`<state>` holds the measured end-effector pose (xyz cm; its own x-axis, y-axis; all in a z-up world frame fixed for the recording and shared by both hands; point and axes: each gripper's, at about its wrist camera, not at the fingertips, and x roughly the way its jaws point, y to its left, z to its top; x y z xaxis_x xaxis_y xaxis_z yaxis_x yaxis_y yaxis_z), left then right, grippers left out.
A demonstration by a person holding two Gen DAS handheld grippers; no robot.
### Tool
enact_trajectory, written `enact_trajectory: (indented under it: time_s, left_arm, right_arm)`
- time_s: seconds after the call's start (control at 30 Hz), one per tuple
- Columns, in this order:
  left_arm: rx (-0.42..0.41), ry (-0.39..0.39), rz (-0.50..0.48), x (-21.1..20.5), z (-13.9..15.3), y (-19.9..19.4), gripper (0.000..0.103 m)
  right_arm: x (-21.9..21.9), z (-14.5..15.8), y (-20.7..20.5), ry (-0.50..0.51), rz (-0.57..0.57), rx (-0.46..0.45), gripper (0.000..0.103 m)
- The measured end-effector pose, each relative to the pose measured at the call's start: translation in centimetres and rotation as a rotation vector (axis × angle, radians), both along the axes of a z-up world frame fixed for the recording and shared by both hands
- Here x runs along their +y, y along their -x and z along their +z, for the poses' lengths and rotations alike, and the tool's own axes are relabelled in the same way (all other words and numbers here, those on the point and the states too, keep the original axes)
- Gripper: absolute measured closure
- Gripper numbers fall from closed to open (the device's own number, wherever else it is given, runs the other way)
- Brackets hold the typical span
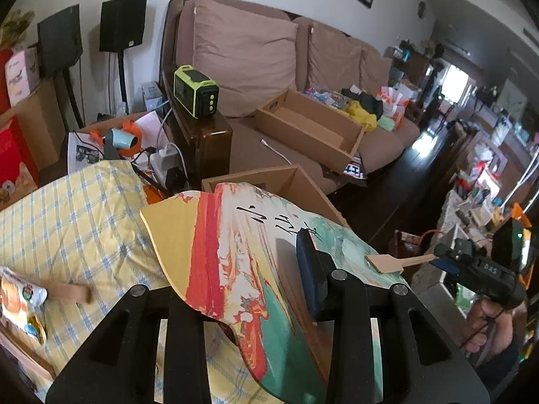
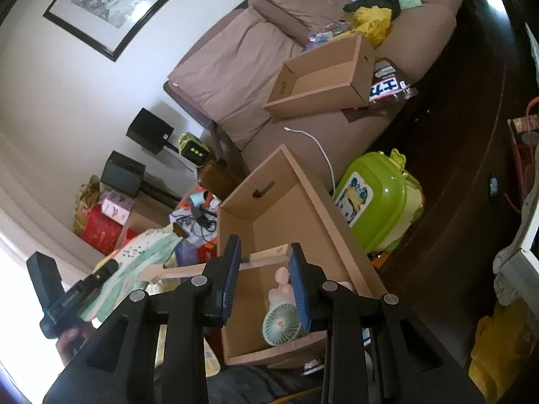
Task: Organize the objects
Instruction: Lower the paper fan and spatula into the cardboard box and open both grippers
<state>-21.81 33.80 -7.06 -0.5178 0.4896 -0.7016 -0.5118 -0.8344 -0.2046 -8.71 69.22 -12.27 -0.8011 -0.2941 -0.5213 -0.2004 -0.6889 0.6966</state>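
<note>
Left tongs (image 1: 305, 269) clamped on painted fan (image 1: 242, 256), above open cardboard box (image 1: 303, 185)

both wrist views look down close, sharing the sofa (image 1: 303, 67) and open box (image 2: 286, 235).

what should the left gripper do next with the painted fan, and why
Probably lower the painted wooden paddle fan into the open brown cardboard box: the left gripper clamps its face, its handle overhangs the box, and room shows beside a small mint handheld fan.
</note>
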Motion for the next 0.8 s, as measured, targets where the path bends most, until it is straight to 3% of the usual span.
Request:
enact_trajectory:
  time_s: [0.2, 0.43, 0.6, 0.8]
  left_arm:
    - [-0.03, 0.02, 0.005, 1.6, -1.2, 1.8, 0.072]
    - [-0.152, -0.074, 0.028, 1.8, -3.0, 6.0, 0.078]
    - [-0.142, -0.058, 0.026, 2.4, -3.4, 7.3, 0.078]
    - [-0.235, -0.059, 0.069, 2.3, -5.9, 10.2, 0.078]
  right_arm:
    - [0.3, -0.9, -0.1, -0.004, -0.028, -0.016, 0.074]
    - [1.0, -0.7, -0.6, -0.019, -0.027, 0.01, 0.074]
    - [0.8, -0.9, -0.4, -0.031, -0.02, 0.011, 0.074]
    - [0.6, -1.8, 0.0, -0.032, -0.001, -0.008, 0.077]
